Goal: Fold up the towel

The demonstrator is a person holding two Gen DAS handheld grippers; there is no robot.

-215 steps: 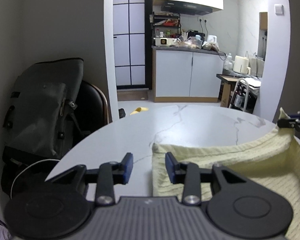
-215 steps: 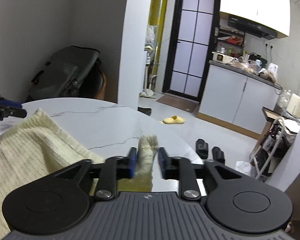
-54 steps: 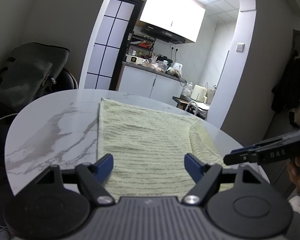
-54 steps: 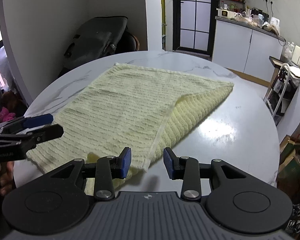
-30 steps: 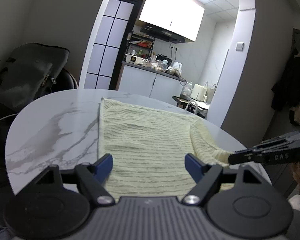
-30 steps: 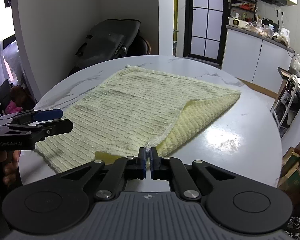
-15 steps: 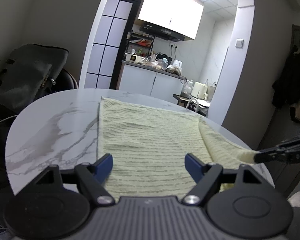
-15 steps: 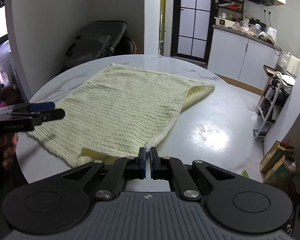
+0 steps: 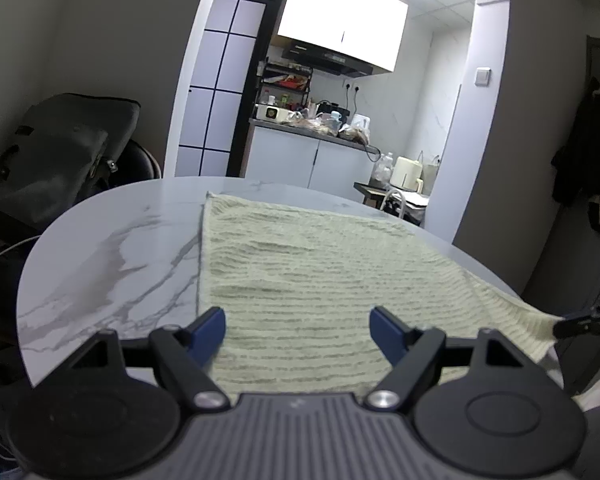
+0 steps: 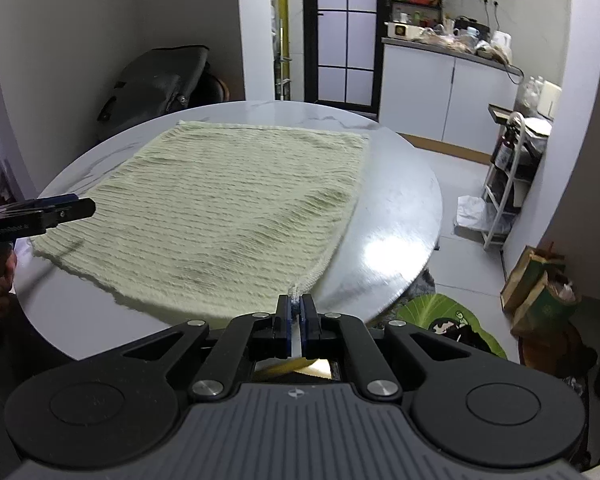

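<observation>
A pale yellow ribbed towel lies spread flat on the round white marble table; it also shows in the left wrist view. My right gripper is shut on the towel's near right corner, held just off the table edge; it shows at the right edge of the left wrist view. My left gripper is wide open and empty, hovering over the towel's near left edge. It shows in the right wrist view at the left, above the towel's corner.
A dark bag on a chair stands behind the table at the left. A kitchen counter and a white rack are beyond the table. Paper bags and a green mat lie on the floor at the right.
My right gripper closed on the folded-over corner and pulled it back to the right, unfolding the towel flat. The left gripper stayed open and nearly still.
</observation>
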